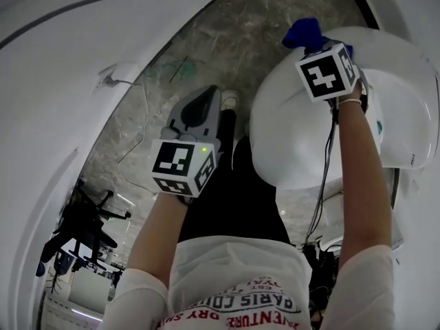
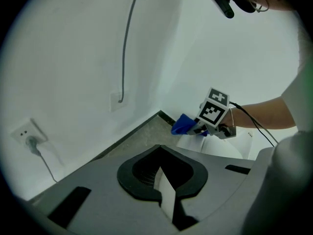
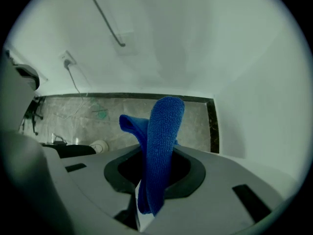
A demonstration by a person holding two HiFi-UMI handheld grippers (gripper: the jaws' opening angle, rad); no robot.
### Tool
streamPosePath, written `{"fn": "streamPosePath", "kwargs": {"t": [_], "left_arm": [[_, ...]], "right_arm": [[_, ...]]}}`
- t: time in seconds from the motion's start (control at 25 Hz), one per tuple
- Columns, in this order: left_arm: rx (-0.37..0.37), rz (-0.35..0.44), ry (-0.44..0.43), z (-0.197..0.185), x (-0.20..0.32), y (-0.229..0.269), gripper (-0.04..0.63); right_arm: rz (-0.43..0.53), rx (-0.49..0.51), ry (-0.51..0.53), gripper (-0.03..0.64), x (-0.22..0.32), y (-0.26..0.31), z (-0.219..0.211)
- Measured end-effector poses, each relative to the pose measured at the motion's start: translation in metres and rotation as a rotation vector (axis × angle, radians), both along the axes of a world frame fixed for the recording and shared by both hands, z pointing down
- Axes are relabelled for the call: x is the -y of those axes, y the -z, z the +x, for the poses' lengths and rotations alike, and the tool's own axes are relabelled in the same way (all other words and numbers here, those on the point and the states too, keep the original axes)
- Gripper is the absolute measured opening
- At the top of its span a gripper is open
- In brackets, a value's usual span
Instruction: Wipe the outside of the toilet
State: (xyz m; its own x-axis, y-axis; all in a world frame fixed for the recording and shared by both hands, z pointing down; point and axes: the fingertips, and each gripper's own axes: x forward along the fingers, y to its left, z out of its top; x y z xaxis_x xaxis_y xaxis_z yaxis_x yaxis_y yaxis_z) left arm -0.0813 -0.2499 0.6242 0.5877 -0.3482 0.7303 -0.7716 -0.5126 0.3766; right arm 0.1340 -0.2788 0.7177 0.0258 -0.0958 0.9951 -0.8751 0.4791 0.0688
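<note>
The white toilet (image 1: 302, 136) fills the right of the head view, its lid down. My right gripper (image 1: 311, 43) hangs over the toilet's far end, shut on a blue cloth (image 1: 304, 31). In the right gripper view the blue cloth (image 3: 159, 151) stands up out of the jaws and hides the fingertips; the toilet does not show there. My left gripper (image 1: 205, 105) is held over the floor to the left of the toilet, shut with nothing in it. The left gripper view shows the right gripper (image 2: 198, 127), the blue cloth (image 2: 184, 124) and the toilet (image 2: 215, 148) below them.
Stone-patterned floor (image 1: 227, 47) runs between the toilet and a white wall (image 1: 62, 81). A wall socket with a plug (image 2: 30, 140) and a cable (image 2: 128, 38) are on that wall. A shoe (image 1: 229, 102) stands by the left gripper. Black equipment (image 1: 75, 232) lies at lower left.
</note>
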Motion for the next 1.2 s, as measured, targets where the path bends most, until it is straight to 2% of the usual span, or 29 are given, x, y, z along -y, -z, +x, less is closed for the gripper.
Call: {"fn": "streamPosePath", "kwargs": {"t": [0.16, 0.56, 0.84, 1.0, 1.08, 1.2], "left_arm": [[-0.008, -0.014, 0.072, -0.020, -0.027, -0.015, 0.006], [0.020, -0.020, 0.229, -0.083, -0.068, -0.044, 0.006], [0.026, -0.014, 0.313, -0.114, -0.095, -0.059, 0.006], [0.024, -0.015, 0.381, -0.129, -0.120, -0.066, 0.006], [0.031, -0.024, 0.400, -0.136, -0.136, -0.070, 0.006], [0.044, -0.040, 0.431, -0.147, -0.159, -0.072, 0.006]], "right_arm": [[-0.056, -0.014, 0.125, 0.077, -0.011, -0.018, -0.022], [-0.279, 0.016, 0.286, 0.077, -0.064, -0.049, -0.074], [-0.432, -0.053, 0.530, 0.077, -0.098, -0.068, -0.100], [-0.447, -0.068, 0.703, 0.077, -0.115, -0.082, -0.120], [-0.446, -0.065, 0.724, 0.077, -0.120, -0.087, -0.128], [-0.492, -0.030, 0.689, 0.077, -0.132, -0.090, -0.139]]}}
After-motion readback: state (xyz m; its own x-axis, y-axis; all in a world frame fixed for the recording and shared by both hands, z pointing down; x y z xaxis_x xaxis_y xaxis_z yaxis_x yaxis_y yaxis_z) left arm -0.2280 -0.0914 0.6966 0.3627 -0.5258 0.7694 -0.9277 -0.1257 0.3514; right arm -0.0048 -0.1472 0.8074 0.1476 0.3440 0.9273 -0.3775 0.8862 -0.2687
